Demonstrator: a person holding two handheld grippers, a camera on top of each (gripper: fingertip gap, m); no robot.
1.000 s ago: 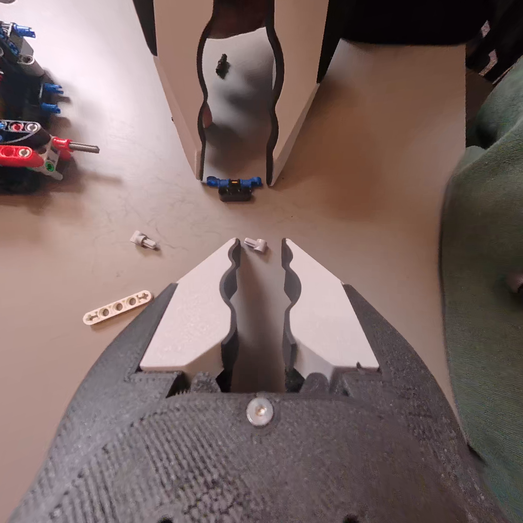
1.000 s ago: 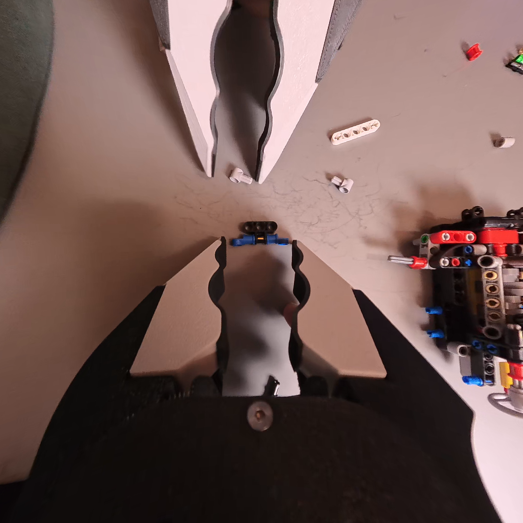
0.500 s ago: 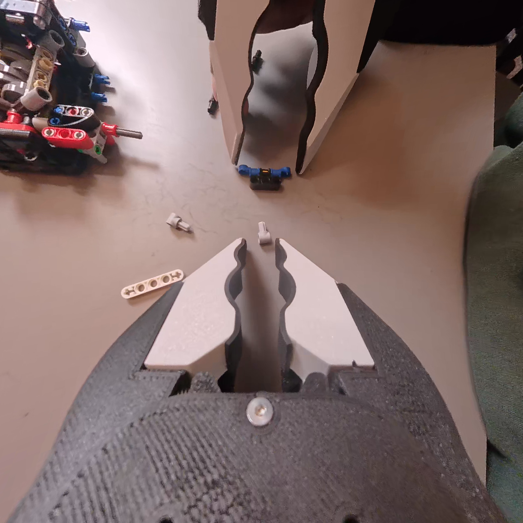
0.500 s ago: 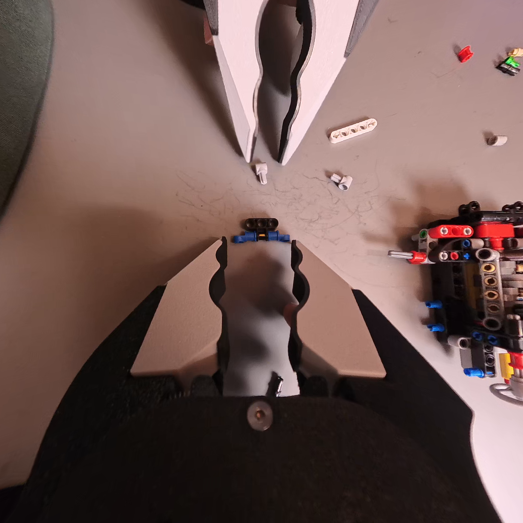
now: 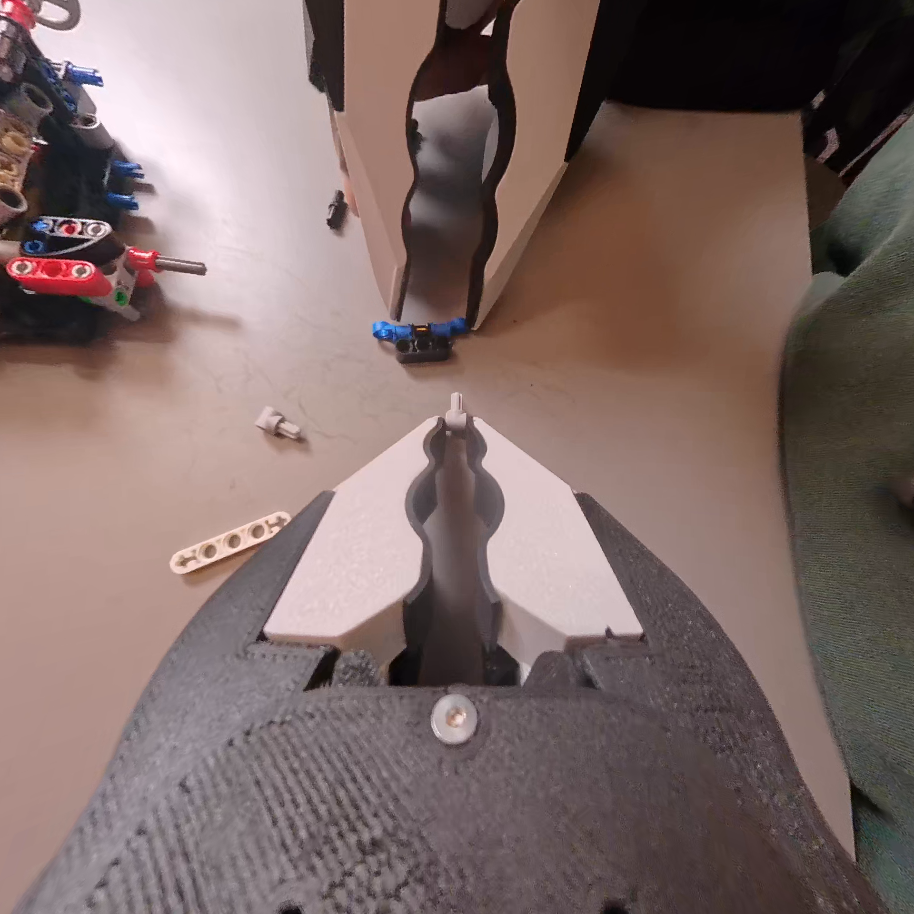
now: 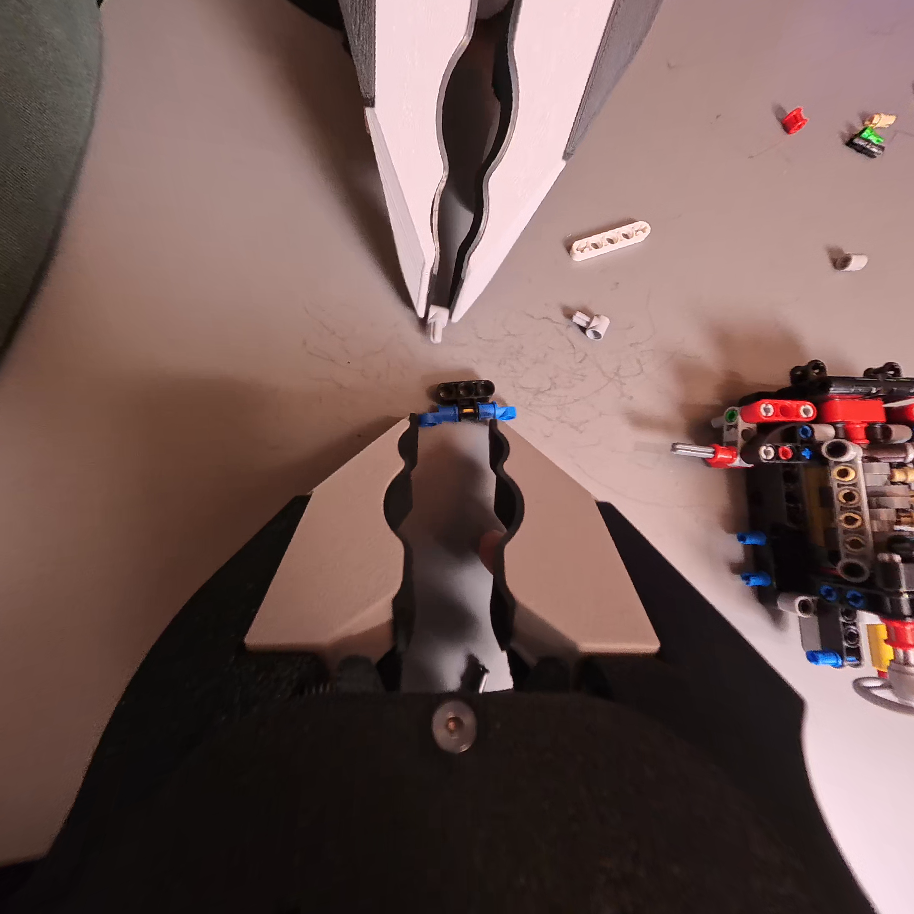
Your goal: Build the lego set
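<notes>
Grey pin point(image 5: 455, 414) — pinched at the tips of the left tool point(image 5: 455, 429), stub pointing forward, low over the table point(image 5: 643, 346). Black beam with blue pins point(image 5: 420, 337) — on the table facing it, at the tips of the right tool point(image 6: 451, 421), whose jaws stand wide on either side of it, not closed on it. Second grey pin point(image 5: 277, 424) and white beam point(image 5: 230, 542) — loose, to the left. Part-built model point(image 6: 836, 504) — near the table edge, well apart. Small black pin point(image 5: 337, 209) beside the right tool.

lego model point(image 6: 841, 509) cropped, blurred green cloth point(image 5: 860, 445)
</notes>
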